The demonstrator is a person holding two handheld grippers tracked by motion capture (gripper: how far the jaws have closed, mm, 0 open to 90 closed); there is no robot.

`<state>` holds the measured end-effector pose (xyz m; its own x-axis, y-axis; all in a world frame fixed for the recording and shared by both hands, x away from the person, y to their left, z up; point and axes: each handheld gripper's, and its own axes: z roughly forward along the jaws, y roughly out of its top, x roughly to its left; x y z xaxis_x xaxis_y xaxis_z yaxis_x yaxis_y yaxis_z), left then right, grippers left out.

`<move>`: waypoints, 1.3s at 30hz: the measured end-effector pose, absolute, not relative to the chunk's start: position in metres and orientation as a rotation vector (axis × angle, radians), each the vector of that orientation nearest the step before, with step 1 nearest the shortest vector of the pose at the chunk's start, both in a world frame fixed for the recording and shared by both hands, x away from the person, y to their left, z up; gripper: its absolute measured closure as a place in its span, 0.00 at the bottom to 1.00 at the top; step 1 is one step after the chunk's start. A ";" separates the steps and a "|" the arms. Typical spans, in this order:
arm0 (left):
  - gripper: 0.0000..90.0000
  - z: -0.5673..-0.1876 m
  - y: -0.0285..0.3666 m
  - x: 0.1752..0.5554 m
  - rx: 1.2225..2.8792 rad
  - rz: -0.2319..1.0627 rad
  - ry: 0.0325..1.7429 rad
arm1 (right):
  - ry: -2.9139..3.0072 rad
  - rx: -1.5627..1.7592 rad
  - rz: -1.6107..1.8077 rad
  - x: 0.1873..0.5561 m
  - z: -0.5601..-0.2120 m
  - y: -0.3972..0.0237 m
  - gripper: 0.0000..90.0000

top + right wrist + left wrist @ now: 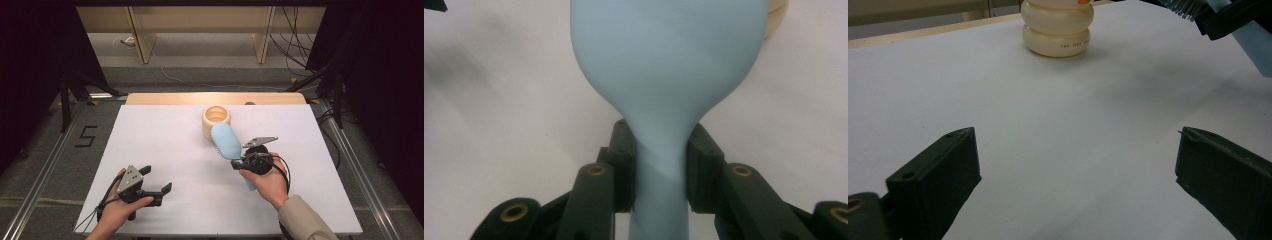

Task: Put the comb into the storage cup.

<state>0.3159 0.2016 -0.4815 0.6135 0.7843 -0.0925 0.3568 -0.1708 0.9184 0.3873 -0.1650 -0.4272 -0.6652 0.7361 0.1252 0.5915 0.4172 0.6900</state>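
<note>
Left hand-held gripper (152, 185) gaping, empty; right hand-held gripper (239, 161) clamped.

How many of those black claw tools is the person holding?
2. The left gripper sits low at the near left of the white table, jaws open and holding nothing. The right gripper is right of centre, clamped on a light blue hairbrush.

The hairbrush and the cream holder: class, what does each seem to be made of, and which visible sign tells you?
Hairbrush: probably plastic, pale blue, smooth matte back with soft shading and no grain. Holder: likely plastic or glazed ceramic, cream, with a slight sheen on its stacked rounded rings; the look leaves it open.
</note>
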 end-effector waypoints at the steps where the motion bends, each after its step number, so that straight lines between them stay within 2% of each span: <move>1: 0.04 -0.481 0.201 0.316 1.769 0.498 0.929 | 2.469 1.176 1.085 0.387 -0.427 -0.165 0.78; 39: 0.05 -0.474 0.156 0.321 1.791 0.420 0.873 | 2.463 1.170 1.104 0.386 -0.431 -0.141 0.78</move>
<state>0.3206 0.1556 -0.4740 0.6723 0.7305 -0.1201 0.3619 -0.1828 0.9141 0.3862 -0.1411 -0.4309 -0.6667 0.7340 0.1294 0.5850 0.4078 0.7010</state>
